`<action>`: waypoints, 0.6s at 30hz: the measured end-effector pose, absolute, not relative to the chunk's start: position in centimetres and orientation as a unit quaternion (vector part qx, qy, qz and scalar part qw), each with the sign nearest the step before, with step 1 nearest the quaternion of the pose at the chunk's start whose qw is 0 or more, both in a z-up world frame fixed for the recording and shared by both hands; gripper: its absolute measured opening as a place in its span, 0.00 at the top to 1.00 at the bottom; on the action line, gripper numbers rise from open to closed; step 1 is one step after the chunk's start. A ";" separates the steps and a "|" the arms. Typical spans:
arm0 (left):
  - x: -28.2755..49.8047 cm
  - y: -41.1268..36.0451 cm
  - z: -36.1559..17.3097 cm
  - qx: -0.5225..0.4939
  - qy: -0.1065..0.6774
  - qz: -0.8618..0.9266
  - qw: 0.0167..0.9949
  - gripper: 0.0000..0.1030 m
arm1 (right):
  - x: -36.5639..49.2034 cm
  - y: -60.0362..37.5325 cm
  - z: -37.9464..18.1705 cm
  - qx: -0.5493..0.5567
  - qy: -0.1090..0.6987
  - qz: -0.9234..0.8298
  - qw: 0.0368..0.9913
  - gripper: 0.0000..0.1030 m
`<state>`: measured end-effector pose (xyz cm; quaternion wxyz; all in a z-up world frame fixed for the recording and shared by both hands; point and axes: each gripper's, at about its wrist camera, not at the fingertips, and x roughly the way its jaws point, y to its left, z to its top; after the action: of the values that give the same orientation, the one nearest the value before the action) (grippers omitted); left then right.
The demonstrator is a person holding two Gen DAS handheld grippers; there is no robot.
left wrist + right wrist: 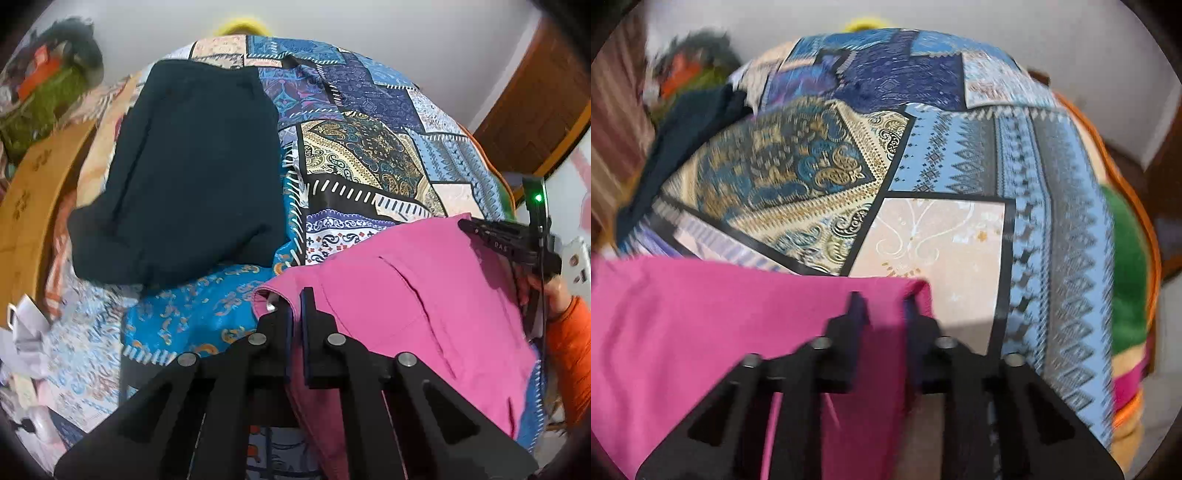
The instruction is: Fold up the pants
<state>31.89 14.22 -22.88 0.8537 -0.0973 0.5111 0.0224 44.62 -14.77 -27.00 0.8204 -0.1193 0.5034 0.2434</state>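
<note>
Pink pants (pixel 424 295) lie spread over the near part of a patchwork bedspread (pixel 369 155). My left gripper (pixel 296 301) is shut on the left corner of their top edge, near a metal button. My right gripper (pixel 882 306) is shut on the right corner of the same edge of the pink pants (pixel 701 314). In the left wrist view the right gripper (pixel 480 229) shows at the far right of the pink cloth, held by a hand in an orange sleeve. The right wrist view is blurred.
A folded dark navy garment (pixel 184 170) lies on the bed at the far left; its edge shows in the right wrist view (pixel 683 136). A wooden bed rail (pixel 33 199) runs along the left. A clutter pile (pixel 48 88) sits at the far left corner.
</note>
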 end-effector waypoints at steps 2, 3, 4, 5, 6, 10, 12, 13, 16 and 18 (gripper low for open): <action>31.8 14.3 -23.0 -0.084 0.510 0.036 0.855 0.96 | 44.5 -14.6 -27.1 -0.134 0.501 0.240 0.821 0.93; 31.8 14.4 -23.1 -0.075 0.510 0.048 0.856 0.95 | 44.5 -14.7 -27.2 -0.135 0.501 0.236 0.822 0.95; 31.8 14.5 -23.3 -0.069 0.510 0.053 0.856 0.95 | 44.6 -15.0 -27.3 -0.133 0.501 0.231 0.823 0.99; 31.8 14.7 -23.5 -0.066 0.511 0.056 0.855 0.95 | 44.6 -15.1 -27.4 -0.130 0.502 0.230 0.824 1.00; 31.8 14.9 -23.8 -0.067 0.513 0.060 0.854 0.95 | 44.6 -15.3 -27.5 -0.126 0.502 0.228 0.825 1.00; 31.5 15.0 -23.7 -0.067 0.510 0.059 0.856 0.93 | 44.3 -14.9 -27.7 -0.137 0.498 0.217 0.829 1.00; 31.3 15.2 -23.3 -0.069 0.509 0.059 0.856 0.90 | 44.3 -14.8 -27.4 -0.144 0.497 0.218 0.827 0.99; 31.1 15.3 -22.9 -0.069 0.508 0.060 0.857 0.90 | 44.4 -14.8 -27.3 -0.144 0.498 0.221 0.826 0.94; 30.7 15.2 -21.8 -0.060 0.500 0.065 0.861 0.86 | 44.2 -15.2 -26.4 -0.135 0.499 0.216 0.828 0.87; 30.6 15.1 -20.9 -0.053 0.494 0.069 0.865 0.82 | 43.6 -15.8 -25.2 -0.122 0.490 0.218 0.835 0.79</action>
<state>30.59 15.09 -20.88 0.8648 -0.0531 0.4944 0.0695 43.64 -15.76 -25.25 0.8350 -0.1220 0.4903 0.2181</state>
